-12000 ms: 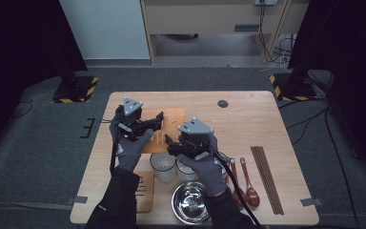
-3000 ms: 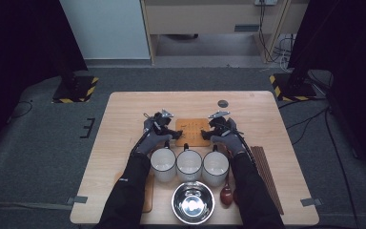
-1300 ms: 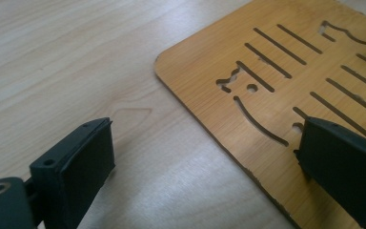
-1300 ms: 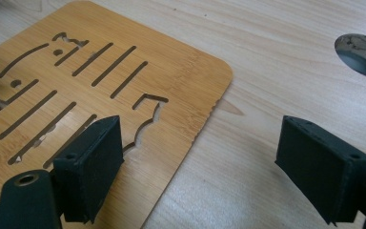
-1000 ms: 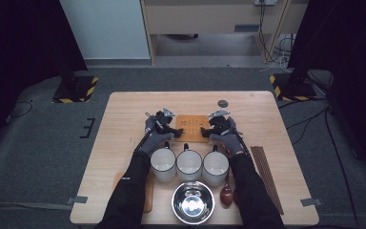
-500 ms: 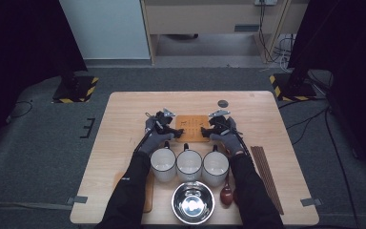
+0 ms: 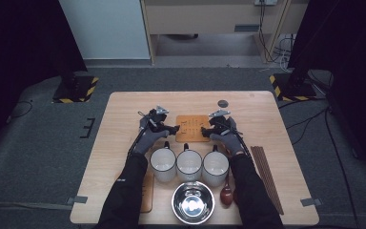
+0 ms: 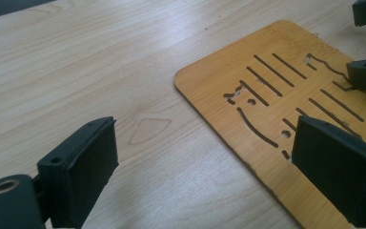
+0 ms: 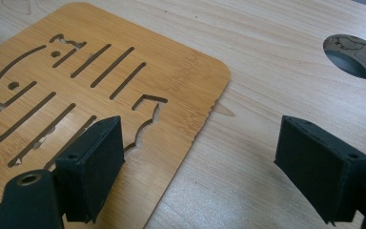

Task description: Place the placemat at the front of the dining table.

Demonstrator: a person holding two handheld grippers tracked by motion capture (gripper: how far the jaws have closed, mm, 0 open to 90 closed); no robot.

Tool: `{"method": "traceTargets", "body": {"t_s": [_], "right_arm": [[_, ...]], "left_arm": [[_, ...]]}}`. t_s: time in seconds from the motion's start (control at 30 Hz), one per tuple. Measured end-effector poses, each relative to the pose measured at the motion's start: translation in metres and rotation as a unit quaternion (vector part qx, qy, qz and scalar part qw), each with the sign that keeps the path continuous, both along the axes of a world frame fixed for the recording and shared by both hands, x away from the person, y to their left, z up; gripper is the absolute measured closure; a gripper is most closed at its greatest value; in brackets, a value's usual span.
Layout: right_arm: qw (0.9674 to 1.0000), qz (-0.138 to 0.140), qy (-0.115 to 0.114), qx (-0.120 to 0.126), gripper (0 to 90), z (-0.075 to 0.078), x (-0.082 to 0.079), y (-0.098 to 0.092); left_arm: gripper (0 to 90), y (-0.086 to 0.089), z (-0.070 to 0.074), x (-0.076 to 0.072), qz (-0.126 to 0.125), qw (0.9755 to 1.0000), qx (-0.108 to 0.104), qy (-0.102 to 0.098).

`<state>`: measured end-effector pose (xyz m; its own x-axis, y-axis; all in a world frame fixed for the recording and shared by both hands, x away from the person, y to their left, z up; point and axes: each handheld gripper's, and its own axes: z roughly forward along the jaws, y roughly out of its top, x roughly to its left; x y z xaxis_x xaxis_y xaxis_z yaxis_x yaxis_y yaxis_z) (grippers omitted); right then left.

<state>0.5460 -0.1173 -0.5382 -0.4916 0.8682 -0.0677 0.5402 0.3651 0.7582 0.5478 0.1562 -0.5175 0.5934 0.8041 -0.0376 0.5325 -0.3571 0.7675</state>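
A thin bamboo mat (image 7: 192, 128) with cut-out slots lies flat in the middle of the wooden table (image 7: 124, 114). My left gripper (image 7: 171, 128) stands open at its left edge. In the left gripper view the mat (image 8: 286, 95) reaches under the right jaw of that gripper (image 8: 205, 176), and the left jaw hangs over bare table. My right gripper (image 7: 204, 129) stands open at the mat's right edge. In the right gripper view the mat (image 9: 76, 71) has its corner between the jaws of that gripper (image 9: 207, 167). Neither pair of pads presses on it.
Three white mugs (image 7: 189, 163) stand in a row just behind the hands. A steel bowl (image 7: 193, 202) sits at the near edge with a brown spoon (image 7: 227, 194) to its right. Dark chopsticks (image 7: 266, 176) lie at the right. A round hole (image 7: 223, 103) is in the tabletop beyond the mat.
Since twelve seconds ago both hands have reached farther out, to the mat's two sides. Over the last second nothing has visibly moved.
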Motion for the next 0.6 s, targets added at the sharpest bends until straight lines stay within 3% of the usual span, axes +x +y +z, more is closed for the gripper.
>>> {"method": "traceTargets", "body": {"t_s": [0.5,0.6], "right_arm": [[1.0000,0.002,0.001,0.002,16.5,0.000,-0.001,0.000],[0.9998,-0.001,0.002,0.019,16.5,0.001,-0.001,-0.001]], "left_arm": [[9.8,0.018,0.010,-0.009,0.016,0.9998,-0.008,-0.001],[10.1,0.024,0.013,-0.013,0.020,0.9997,-0.014,-0.005]]}}
